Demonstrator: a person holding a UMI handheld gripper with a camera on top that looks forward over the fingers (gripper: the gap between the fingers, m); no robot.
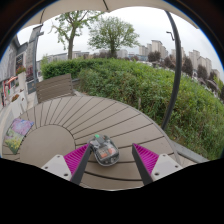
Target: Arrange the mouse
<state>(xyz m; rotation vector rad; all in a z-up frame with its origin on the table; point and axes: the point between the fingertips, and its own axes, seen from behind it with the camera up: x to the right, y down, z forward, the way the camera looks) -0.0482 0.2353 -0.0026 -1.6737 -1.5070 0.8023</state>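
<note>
mouse (104, 151) sits between the gripper (108, 158) fingers, gaps either side, so the jaws are open. it's small, grey, rounded, kinda glossy. round slatted wooden table (75, 115) has lots of bare room toward 12 o'clock, rim curving near the hedge (150, 85) around 2.

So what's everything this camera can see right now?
mouse: one, grey-black, between the fingers, on the table
table: one, round, brown wooden slats, under the mouse
hedge: one, green, beyond the table
trees: two, green, behind the hedge
buildings: several, pale, far off
pole: one, dark, beside the table
papers: a few, colourful, at the table's far side edge
gripper: one, black fingers with magenta pads; whether they press the mouse is unclear
</note>
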